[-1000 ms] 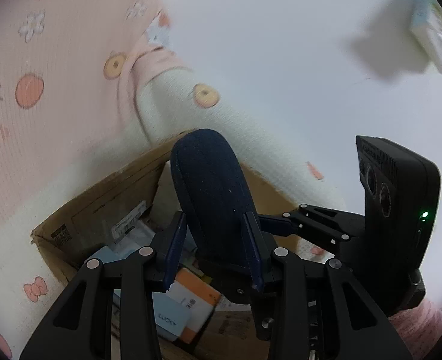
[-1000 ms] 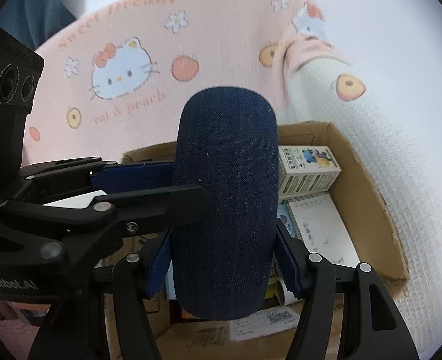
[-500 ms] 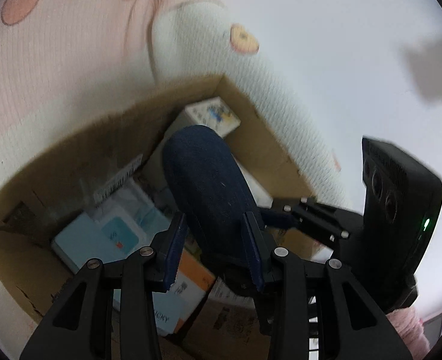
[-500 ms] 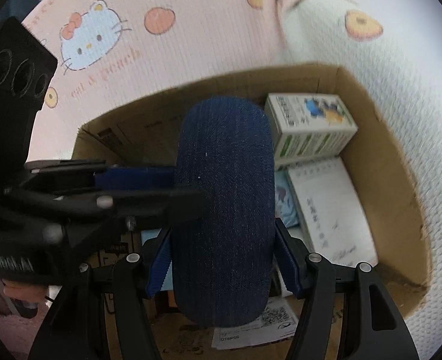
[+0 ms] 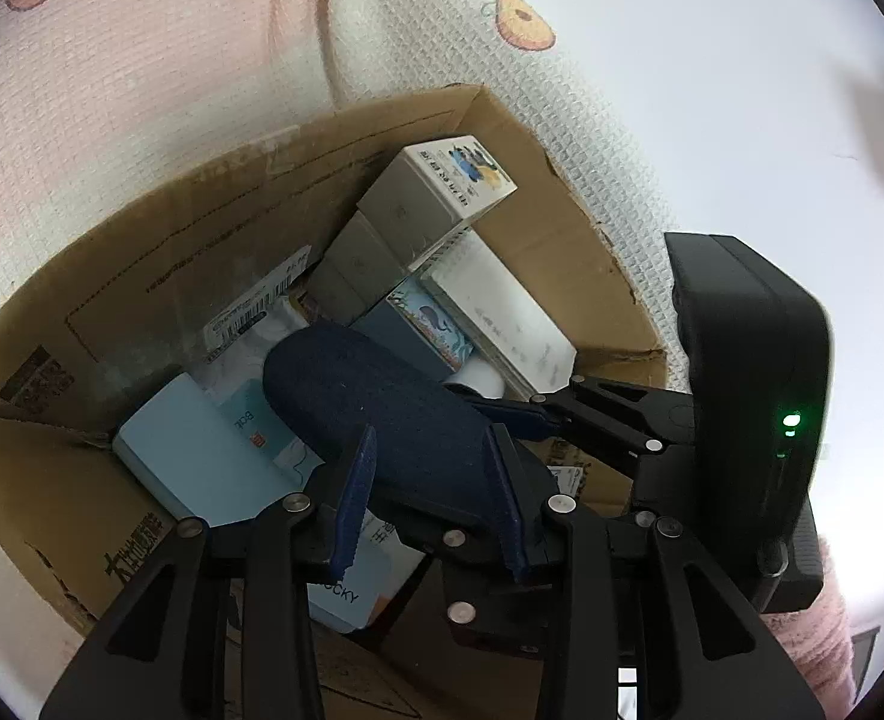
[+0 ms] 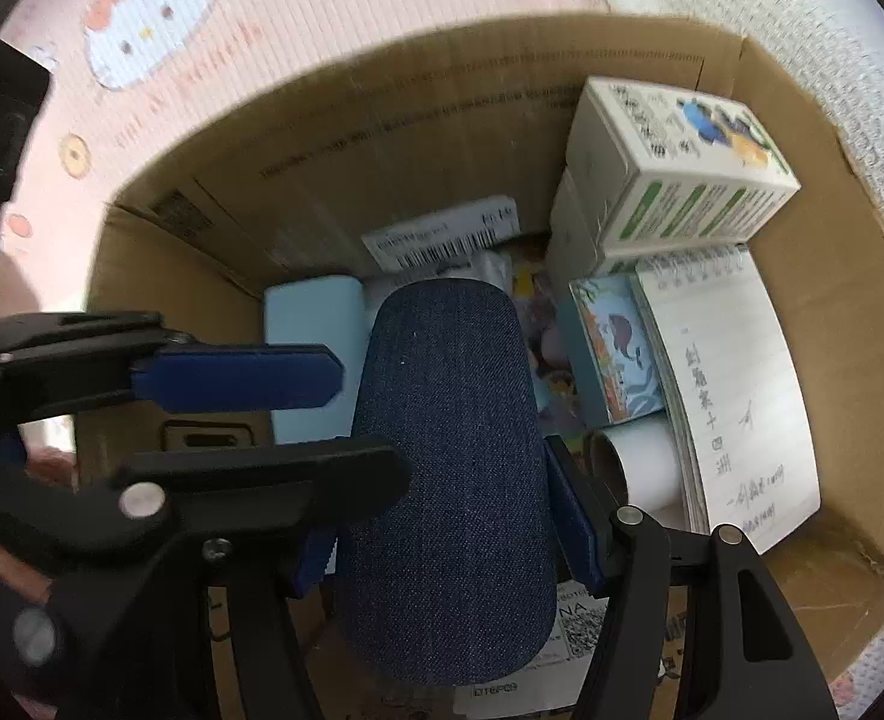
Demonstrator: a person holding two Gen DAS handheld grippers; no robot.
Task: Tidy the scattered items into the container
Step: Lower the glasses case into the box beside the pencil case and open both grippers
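Below, a pink cartoon-print blanket (image 6: 214, 90) surrounds the cardboard box (image 6: 382, 138).

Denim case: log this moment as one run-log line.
item: denim case | held by: left gripper and right gripper, both shut on it | position: over open cardboard box | box contents: notebook, cartons | release: not yet

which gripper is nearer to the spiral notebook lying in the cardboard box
Right. The right gripper, clamped across the navy case, hangs beside the spiral notebook. The left gripper holds the case's other side, farther from it.
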